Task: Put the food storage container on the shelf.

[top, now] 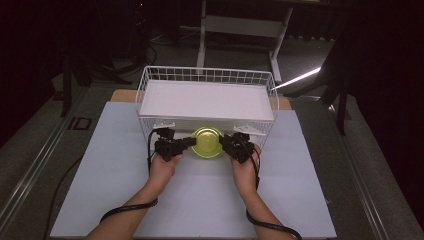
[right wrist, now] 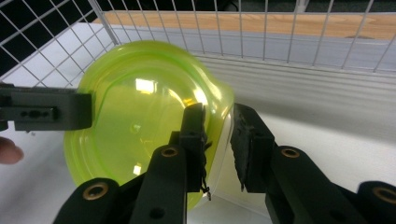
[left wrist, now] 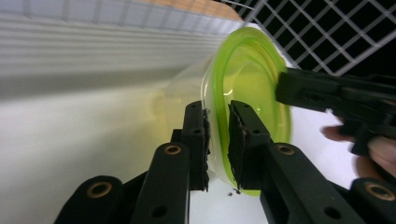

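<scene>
A clear round container with a lime-green lid point(top: 207, 141) lies on its side at the open front of a white wire basket point(top: 144, 82), lid toward the person. My left gripper point(top: 191, 142) grips the lid's left edge and my right gripper point(top: 223, 141) its right edge. In the left gripper view the container's rim point(left wrist: 247, 79) passes between the two pads of the left gripper point(left wrist: 217, 126), and the right gripper's jaw point(left wrist: 317, 91) reaches in from the right. In the right gripper view the right gripper point(right wrist: 218, 126) pinches the container's rim point(right wrist: 140, 126), with the left gripper's jaw point(right wrist: 51, 111) at the far side.
A white board point(top: 205, 100) lies across the top of the basket, just above the container. The basket stands at the far end of a pale sheet point(top: 125, 190) on the table. Wire mesh point(right wrist: 261, 32) closes the basket's back and sides. Dark floor and a table frame point(top: 240, 25) lie beyond.
</scene>
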A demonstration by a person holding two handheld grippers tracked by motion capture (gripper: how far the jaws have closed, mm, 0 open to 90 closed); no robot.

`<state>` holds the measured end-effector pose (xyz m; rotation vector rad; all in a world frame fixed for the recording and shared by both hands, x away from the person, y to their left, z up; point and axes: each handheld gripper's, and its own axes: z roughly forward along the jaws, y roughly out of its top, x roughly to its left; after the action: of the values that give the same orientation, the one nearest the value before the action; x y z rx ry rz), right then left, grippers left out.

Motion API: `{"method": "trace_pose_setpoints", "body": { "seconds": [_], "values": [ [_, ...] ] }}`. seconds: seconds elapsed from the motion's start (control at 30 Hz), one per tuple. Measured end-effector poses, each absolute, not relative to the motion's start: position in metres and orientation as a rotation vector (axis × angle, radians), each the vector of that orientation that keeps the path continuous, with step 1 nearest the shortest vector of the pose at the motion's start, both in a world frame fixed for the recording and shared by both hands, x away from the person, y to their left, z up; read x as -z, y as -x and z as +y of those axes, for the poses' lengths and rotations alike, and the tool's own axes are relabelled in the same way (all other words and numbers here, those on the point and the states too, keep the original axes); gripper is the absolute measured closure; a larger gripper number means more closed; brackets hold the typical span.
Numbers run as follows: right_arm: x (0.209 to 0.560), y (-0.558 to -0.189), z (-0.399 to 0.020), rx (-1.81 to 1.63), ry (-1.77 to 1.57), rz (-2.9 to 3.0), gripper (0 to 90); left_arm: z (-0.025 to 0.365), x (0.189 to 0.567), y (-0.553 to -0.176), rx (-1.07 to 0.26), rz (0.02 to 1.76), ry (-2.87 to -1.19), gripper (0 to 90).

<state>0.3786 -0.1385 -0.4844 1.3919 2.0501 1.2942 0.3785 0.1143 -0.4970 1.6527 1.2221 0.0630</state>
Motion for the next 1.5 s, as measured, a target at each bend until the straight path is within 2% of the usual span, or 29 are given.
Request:
{"method": "trace_pose_setpoints", "body": {
  "seconds": [0.2,0.6,0.87,1.1,1.27,1.4,1.5],
  "values": [
    [0.486,-0.382,-0.132,-1.28,-1.411,2.029,72.0,0.113,0.499,-0.38,-0.125,1.277,-1.626,67.7],
    [0.491,-0.389,-0.126,-1.257,-1.432,1.998,72.6,0.111,0.502,-0.384,-0.157,1.275,-1.627,67.5],
    [0.488,-0.384,-0.126,-1.282,-1.401,1.99,64.1,0.111,0.501,-0.382,-0.164,1.262,-1.644,65.6],
    [0.485,-0.378,-0.128,-1.292,-1.369,1.97,61.1,0.113,0.497,-0.379,-0.168,1.257,-1.633,64.7],
    [0.48,-0.364,-0.131,-1.35,-1.358,1.968,61.8,0.117,0.495,-0.373,-0.182,1.24,-1.628,60.8],
    [0.478,-0.35,-0.133,-1.37,-1.327,1.996,66.1,0.121,0.492,-0.368,-0.198,1.243,-1.612,58.4],
    [0.481,-0.336,-0.132,-1.388,-1.314,2.036,72.0,0.124,0.491,-0.362,-0.227,1.216,-1.62,49.4]
  ]
}}
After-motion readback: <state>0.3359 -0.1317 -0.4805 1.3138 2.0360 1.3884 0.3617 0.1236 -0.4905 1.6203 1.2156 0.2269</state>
